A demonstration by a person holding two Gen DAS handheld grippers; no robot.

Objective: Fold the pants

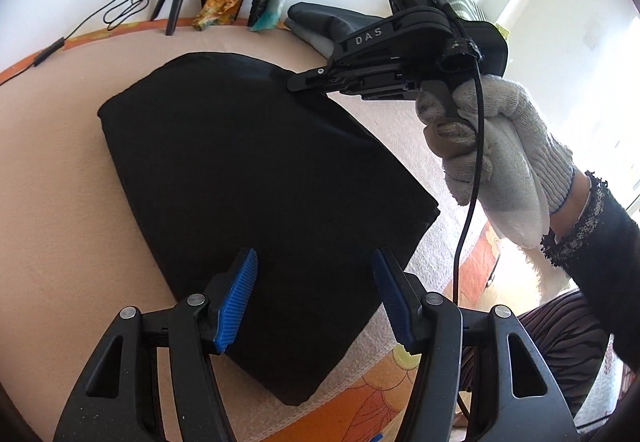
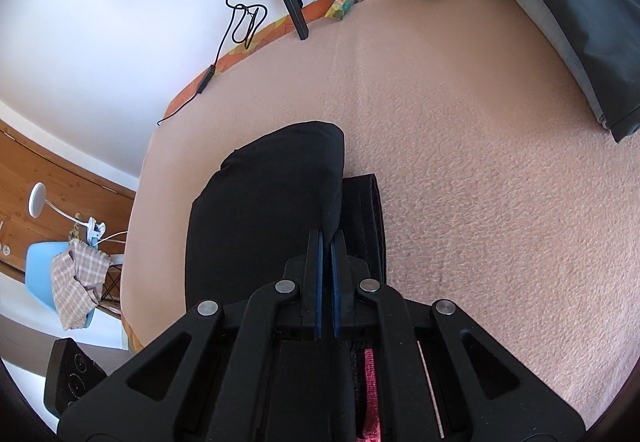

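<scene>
Nubby pink blanket covers a bed. On it lie matte black pants, folded to a thick rounded slab. Left hand-held gripper, ribbed blue pads, jaws apart & empty above pants' near edge. Right hand-held gripper, in knit-gloved hand, pinches pants' far edge.
</scene>
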